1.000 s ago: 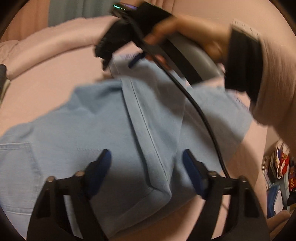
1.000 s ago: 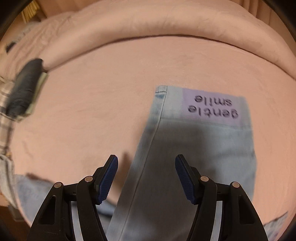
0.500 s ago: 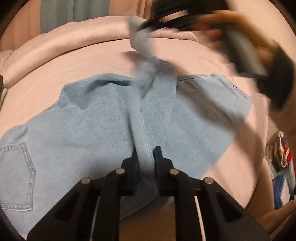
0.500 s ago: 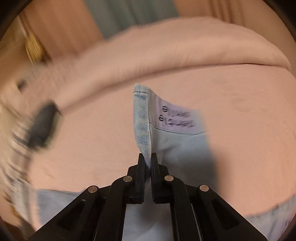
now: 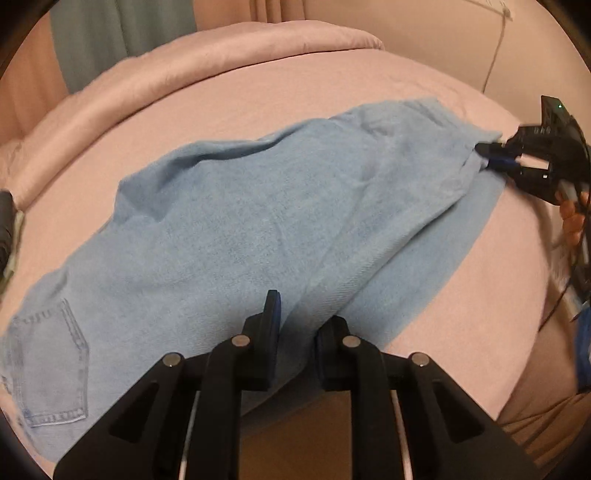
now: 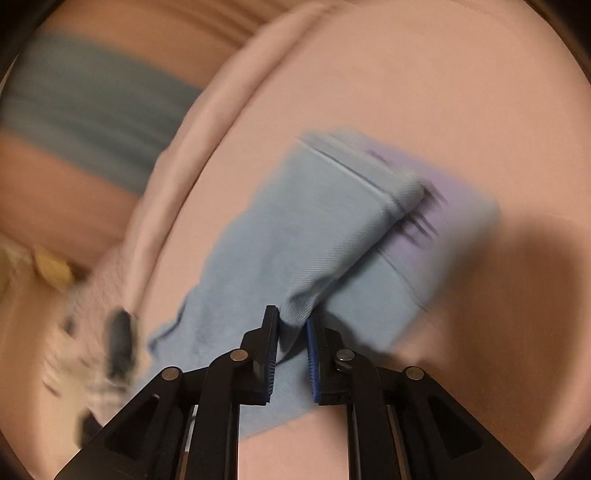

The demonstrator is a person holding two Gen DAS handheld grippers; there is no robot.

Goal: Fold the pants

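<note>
Light blue denim pants [image 5: 258, 229] lie across a pink bed, one leg folded over the other, a back pocket [image 5: 55, 365] at the lower left. My left gripper [image 5: 297, 325] is shut on the pants' near edge, with a fold of denim between its pads. My right gripper [image 5: 495, 158] shows at the far right of the left wrist view, at the pant leg's end. In the right wrist view the right gripper [image 6: 291, 332] pinches a bunched fold of the pants [image 6: 314, 229]; a purple label [image 6: 443, 210] shows near the hem, blurred.
The pink bed [image 5: 332, 74] has a rolled pink duvet [image 5: 155, 81] along its far side. A teal curtain [image 5: 110, 33] hangs behind. A dark object [image 5: 5, 221] sits at the bed's left edge. Clutter lies on the floor at right [image 5: 580, 295].
Both grippers closed on the pants from open. The right gripper lifted the leg end and carried it over to the right, laying that leg across the other. The right wrist view is now motion-blurred.
</note>
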